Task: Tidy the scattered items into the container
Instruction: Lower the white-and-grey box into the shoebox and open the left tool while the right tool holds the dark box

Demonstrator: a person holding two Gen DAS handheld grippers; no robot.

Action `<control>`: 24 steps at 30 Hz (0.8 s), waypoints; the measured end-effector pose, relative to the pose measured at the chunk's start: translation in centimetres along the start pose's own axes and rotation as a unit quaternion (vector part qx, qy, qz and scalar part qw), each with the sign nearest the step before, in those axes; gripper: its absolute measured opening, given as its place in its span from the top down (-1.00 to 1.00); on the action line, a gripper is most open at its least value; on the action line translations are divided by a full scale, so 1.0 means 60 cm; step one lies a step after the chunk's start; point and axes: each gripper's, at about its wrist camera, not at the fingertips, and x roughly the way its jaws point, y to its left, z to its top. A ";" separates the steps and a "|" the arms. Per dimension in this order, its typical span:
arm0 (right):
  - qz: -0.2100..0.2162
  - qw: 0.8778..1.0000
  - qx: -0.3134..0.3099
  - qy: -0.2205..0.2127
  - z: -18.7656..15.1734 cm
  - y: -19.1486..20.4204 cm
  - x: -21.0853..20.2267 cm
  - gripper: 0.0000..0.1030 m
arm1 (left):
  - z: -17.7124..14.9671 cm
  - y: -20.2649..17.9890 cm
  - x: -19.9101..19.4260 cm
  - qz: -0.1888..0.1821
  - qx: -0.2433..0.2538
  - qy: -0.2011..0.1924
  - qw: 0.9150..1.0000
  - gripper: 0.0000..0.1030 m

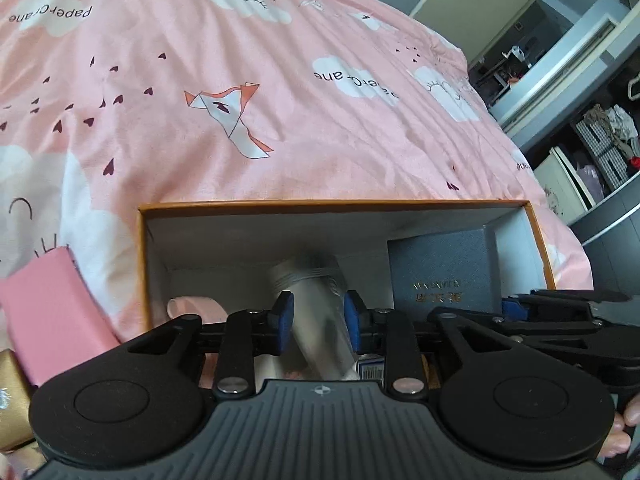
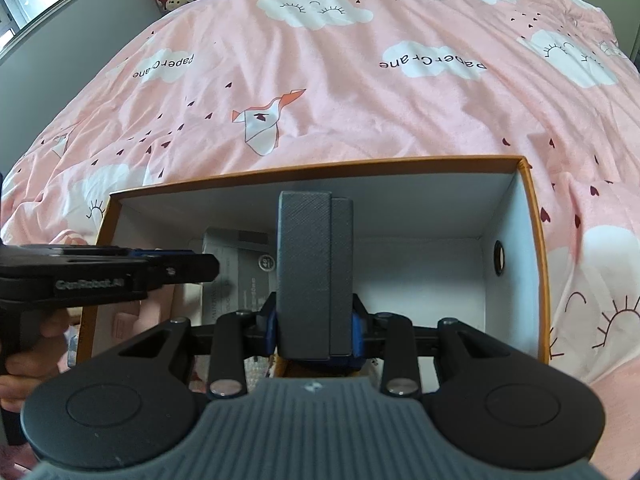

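An orange-rimmed cardboard box (image 1: 340, 203) with white inner walls sits on the pink bed; it also shows in the right wrist view (image 2: 320, 168). My left gripper (image 1: 318, 314) is over the box with a blurred silver cylinder (image 1: 316, 308) between its blue pads; the pads look slightly apart from it. My right gripper (image 2: 314, 328) is shut on a dark grey box (image 2: 314, 272), held upright over the orange box. That grey box shows at the right in the left wrist view (image 1: 444, 268). A grey printed package (image 2: 240, 268) lies inside.
The pink patterned duvet (image 1: 240, 100) surrounds the box. A pink case (image 1: 52, 312) and a gold item (image 1: 12, 396) lie on the bed at the left. A pink roll (image 1: 196, 308) lies inside the box. Shelves and a wardrobe (image 1: 592, 128) stand at the right.
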 end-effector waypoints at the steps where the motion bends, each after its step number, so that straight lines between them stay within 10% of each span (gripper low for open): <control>1: 0.001 1.000 0.000 0.000 0.000 0.000 0.000 0.30 | 0.001 0.001 -0.001 -0.002 -0.001 0.004 1.000 0.40; 24: 0.026 1.000 0.003 -0.009 -0.005 0.005 -0.007 0.30 | 0.003 -0.008 0.051 0.028 0.014 0.060 0.998 0.43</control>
